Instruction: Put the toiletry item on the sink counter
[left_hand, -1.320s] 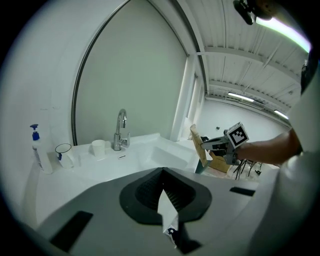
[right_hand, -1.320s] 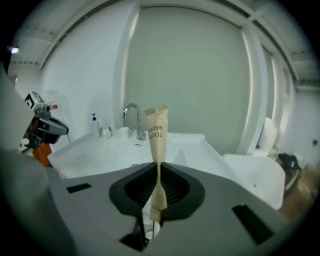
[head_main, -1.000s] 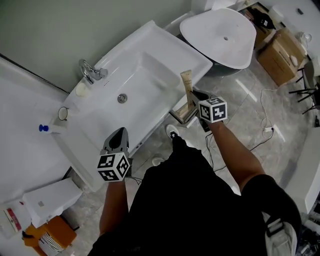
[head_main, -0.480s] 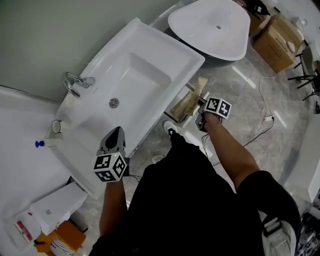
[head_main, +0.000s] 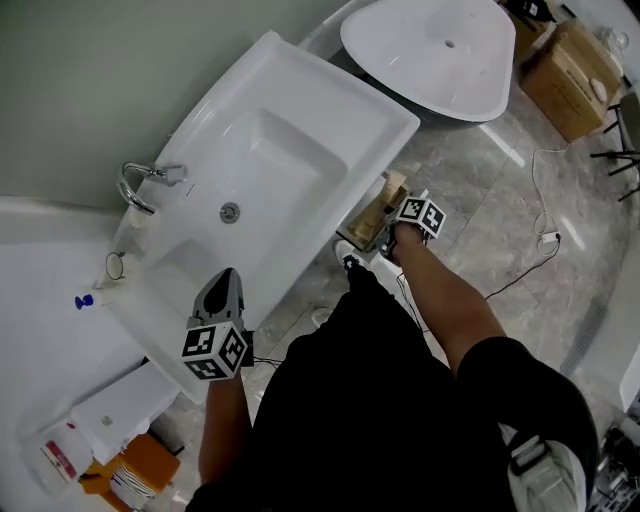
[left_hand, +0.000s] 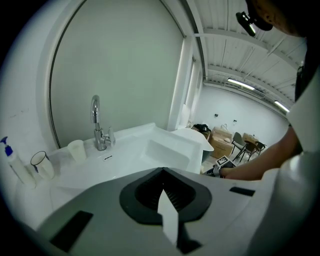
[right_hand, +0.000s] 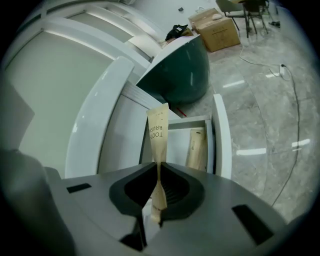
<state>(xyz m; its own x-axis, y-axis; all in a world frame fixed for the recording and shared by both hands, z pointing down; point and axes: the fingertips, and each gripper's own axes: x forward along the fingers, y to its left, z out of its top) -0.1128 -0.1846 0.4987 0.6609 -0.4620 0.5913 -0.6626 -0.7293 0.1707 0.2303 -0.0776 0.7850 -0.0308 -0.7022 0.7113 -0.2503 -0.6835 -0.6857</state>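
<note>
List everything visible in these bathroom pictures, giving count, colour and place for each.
sink counter: one, white, against the wall
tap: one, chrome, counter's back rim
cup: one, white, left of tap
glass: one, clear, left of cup
pump bottle: one, blue-topped, far left
tub: one, white inside, right of counter
cardboard box: one, brown, floor beyond tub
drawer: one, white, open below counter
spare packet: one, tan, in drawer
toothbrush packet: one, tan, in right tongs
person: one, black clothes, facing counter
left tongs: one, grey, shut, empty, over counter
right tongs: one, grey, shut on toothbrush packet, above drawer
</note>
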